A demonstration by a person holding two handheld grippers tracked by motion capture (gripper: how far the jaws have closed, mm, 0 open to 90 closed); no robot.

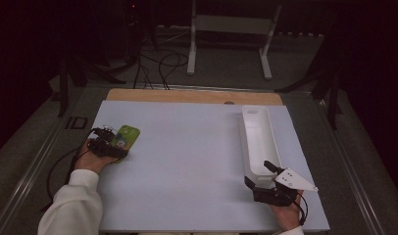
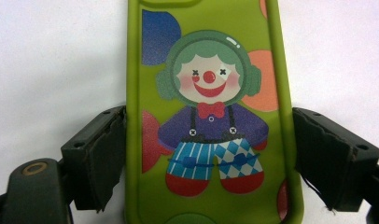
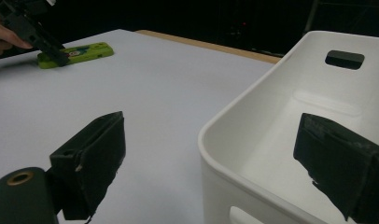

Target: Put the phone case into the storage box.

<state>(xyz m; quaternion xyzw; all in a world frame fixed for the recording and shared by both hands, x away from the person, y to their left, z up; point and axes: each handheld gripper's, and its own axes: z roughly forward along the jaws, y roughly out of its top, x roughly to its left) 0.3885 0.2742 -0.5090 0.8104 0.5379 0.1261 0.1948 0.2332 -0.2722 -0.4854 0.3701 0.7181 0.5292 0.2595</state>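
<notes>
Left tongs (image 2: 211, 154) straddle the green phone case (image 2: 208, 112) lengthwise, pads not quite gripping, ready to lift; right tongs (image 3: 215, 163) released, straddling the white bin's rim (image 3: 253, 116).

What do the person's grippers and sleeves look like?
Both are black. The left gripper has a black cable trailing behind it. The right gripper carries a grey three-cornered plate on top. Each has two blocky black pads and a brass-coloured ring near the base. The sleeve is white.
</notes>
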